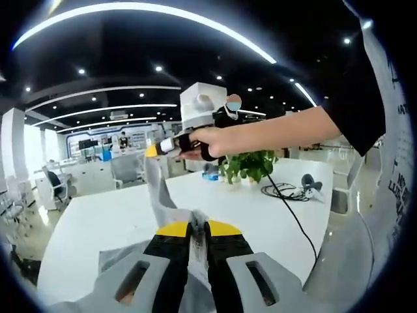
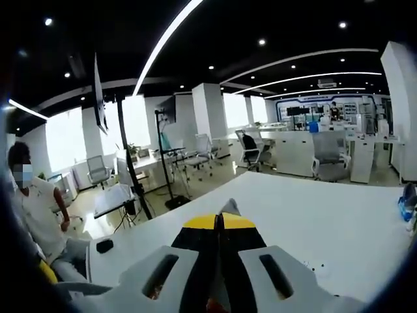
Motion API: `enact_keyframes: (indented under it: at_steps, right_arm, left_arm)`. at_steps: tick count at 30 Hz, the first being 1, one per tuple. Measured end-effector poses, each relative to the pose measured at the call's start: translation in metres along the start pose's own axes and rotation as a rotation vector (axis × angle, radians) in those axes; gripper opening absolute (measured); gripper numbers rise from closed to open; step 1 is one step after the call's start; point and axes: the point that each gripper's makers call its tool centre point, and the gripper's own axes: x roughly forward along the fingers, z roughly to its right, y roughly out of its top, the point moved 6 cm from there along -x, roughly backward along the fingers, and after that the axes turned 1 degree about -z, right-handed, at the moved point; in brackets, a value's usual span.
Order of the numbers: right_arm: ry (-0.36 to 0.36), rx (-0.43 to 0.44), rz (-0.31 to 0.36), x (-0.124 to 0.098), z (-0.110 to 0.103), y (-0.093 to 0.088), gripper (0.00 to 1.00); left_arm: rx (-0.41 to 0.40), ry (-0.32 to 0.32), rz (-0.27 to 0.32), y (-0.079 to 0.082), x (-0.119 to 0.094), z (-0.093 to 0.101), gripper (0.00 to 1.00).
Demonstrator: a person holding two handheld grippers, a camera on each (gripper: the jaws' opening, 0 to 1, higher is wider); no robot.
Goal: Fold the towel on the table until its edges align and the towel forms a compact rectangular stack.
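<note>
An open-plan office under a black ceiling — long curved light strips (image 1: 150,10) and small round spotlights. White desks and grey swivel chairs (image 2: 329,153) stand across a pale glossy floor. Bright windows (image 2: 65,140) line the far wall beside white square pillars (image 2: 208,111). A potted green plant (image 1: 247,164) sits on the white table (image 1: 98,225).

Left gripper (image 1: 197,229) jaws closed. Right gripper (image 2: 220,222) jaws closed, held raised by the person's hand (image 1: 207,141), arm extended.
</note>
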Motion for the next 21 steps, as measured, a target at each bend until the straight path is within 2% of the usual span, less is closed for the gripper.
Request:
enact_keyframes:
  at_steps: [7,21]
  right_arm:
    - [0.000,0.007,-0.020,0.013,-0.009,-0.010,0.00]
    - [-0.007,0.061,-0.051,0.047,-0.011,-0.029,0.00]
  left_arm:
    - [-0.039,0.039,-0.024,-0.012,-0.011,-0.010,0.09]
    - [-0.129,0.100,-0.056,-0.039,-0.023,-0.033,0.09]
